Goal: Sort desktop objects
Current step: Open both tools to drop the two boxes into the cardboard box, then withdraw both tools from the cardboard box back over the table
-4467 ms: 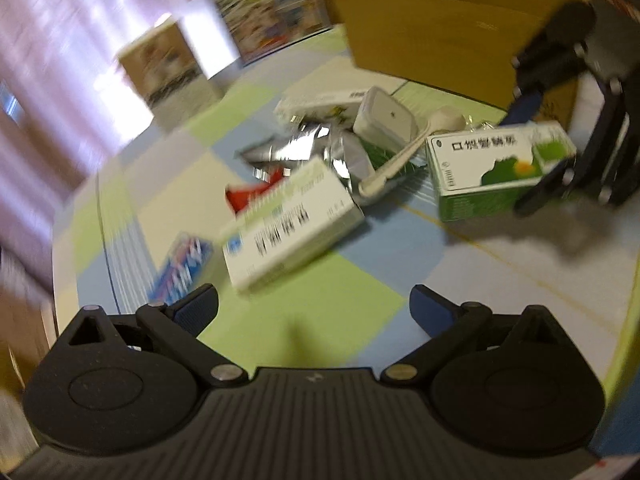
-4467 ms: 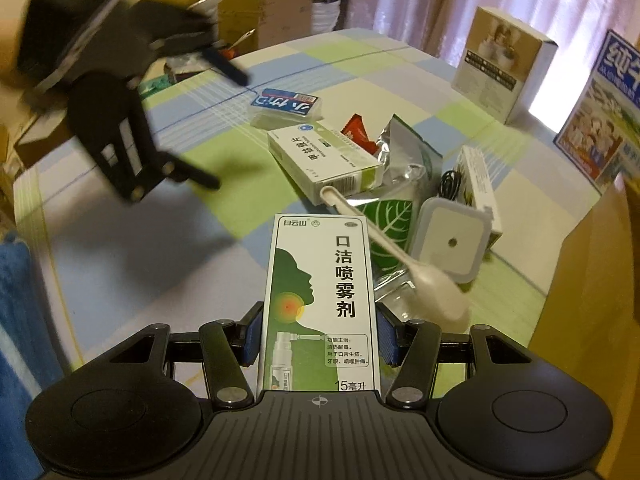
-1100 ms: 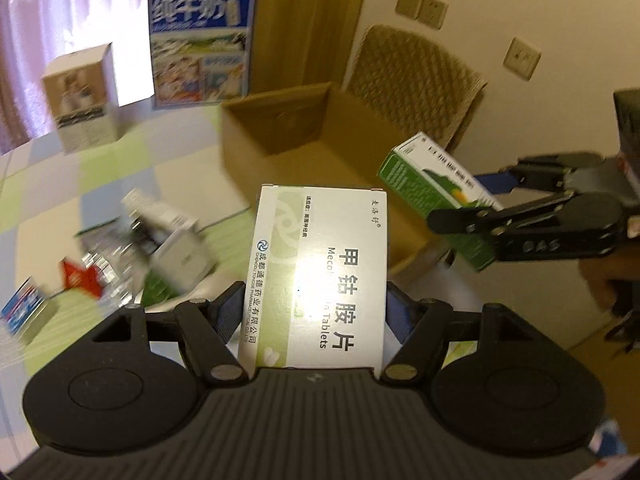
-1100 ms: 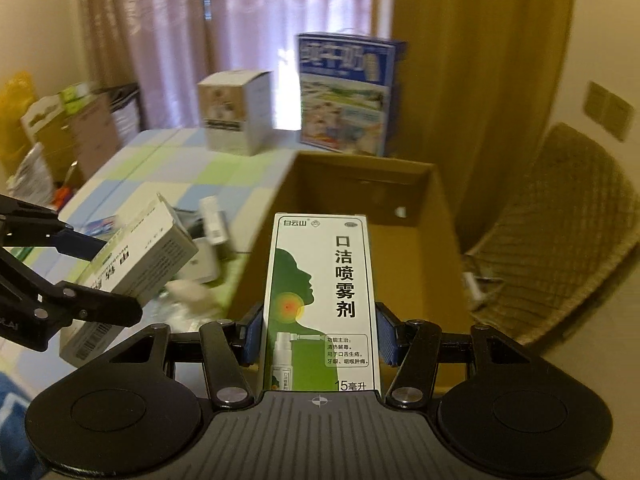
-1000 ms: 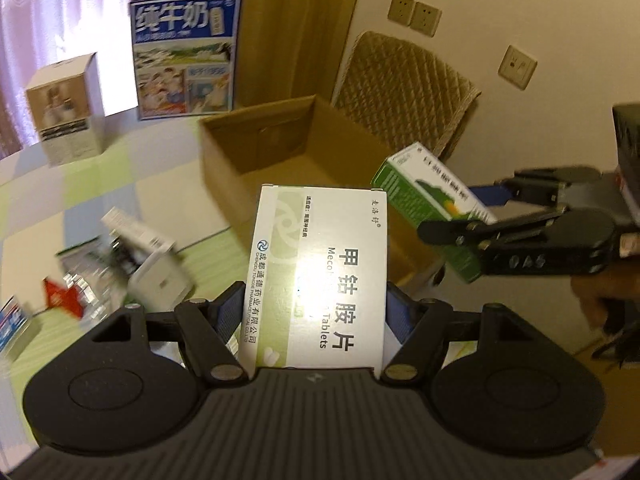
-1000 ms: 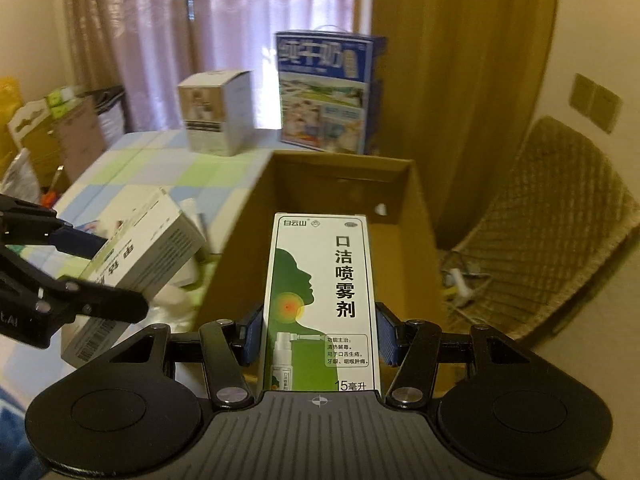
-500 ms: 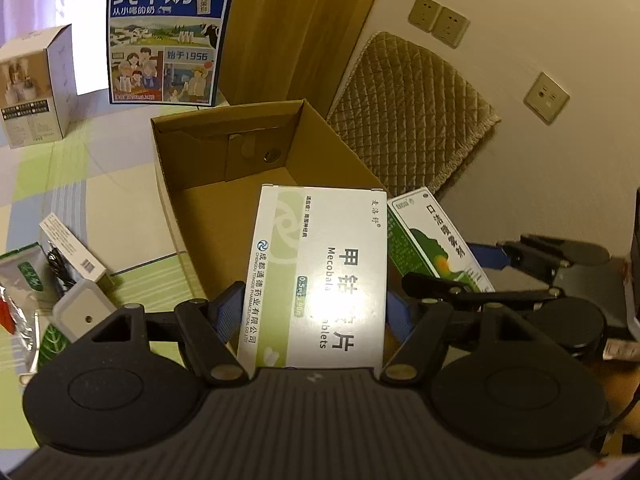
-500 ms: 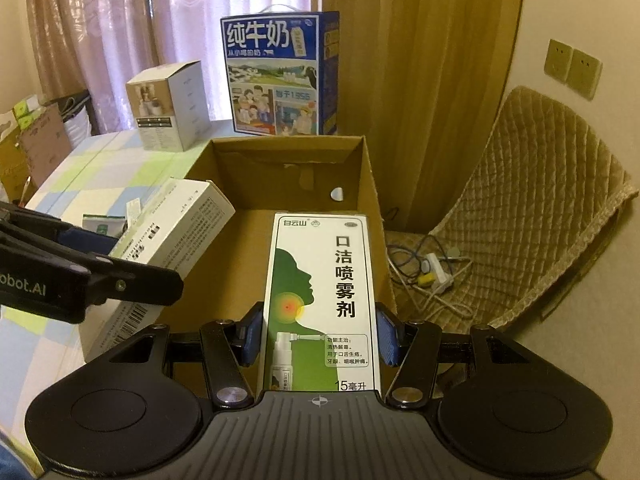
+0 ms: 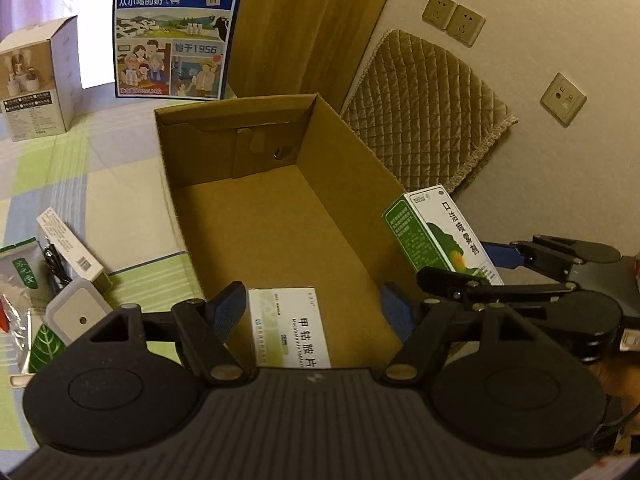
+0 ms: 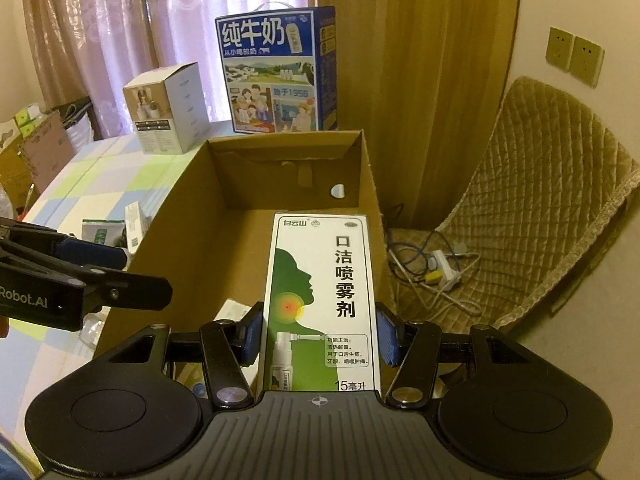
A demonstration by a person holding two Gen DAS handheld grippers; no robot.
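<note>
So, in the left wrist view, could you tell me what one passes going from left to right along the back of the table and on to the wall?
White product box → blue milk carton → brown curtain → double wall sockets → single wall socket.

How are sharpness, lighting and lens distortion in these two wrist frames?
Left wrist: sharp and dim, fisheye bowing the open brown cardboard box; the white tablet box label is readable. Right wrist: sharp, brightest at the pink window curtains; the green-and-white spray carton print is crisp.
</note>
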